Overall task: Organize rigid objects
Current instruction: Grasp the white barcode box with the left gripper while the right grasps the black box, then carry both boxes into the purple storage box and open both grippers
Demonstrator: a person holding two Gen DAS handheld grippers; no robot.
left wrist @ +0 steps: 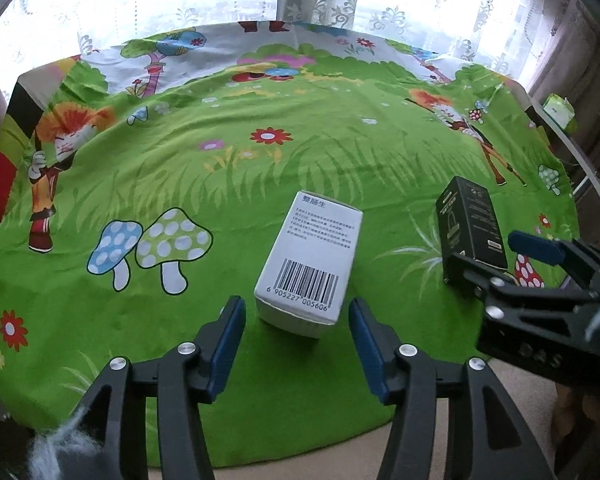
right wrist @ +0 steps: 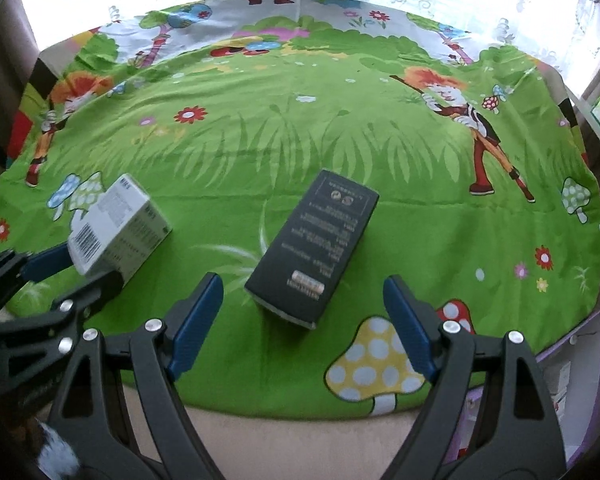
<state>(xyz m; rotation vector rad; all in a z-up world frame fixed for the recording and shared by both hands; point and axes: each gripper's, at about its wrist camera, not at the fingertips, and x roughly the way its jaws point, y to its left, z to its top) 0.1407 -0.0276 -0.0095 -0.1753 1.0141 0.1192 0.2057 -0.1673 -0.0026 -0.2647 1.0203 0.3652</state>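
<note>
Boxes lay on the green cartoon cloth point(left wrist: 260, 168): a smooth white carton point(left wrist: 308, 264) at lower centre of the left view, a matte black one point(right wrist: 312, 248) mid-frame in the right. Both claws, left gripper point(left wrist: 298, 348) and right gripper point(right wrist: 304, 320), gaped empty; grasping seemed next, needing squarer alignment.

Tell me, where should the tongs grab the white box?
Probably across the white box on its two long sides, near the barcode end, coming down from above. It lies flat on the cloth, narrow end toward the left tongs, whose open pads already stand either side of that end without touching it.
</note>
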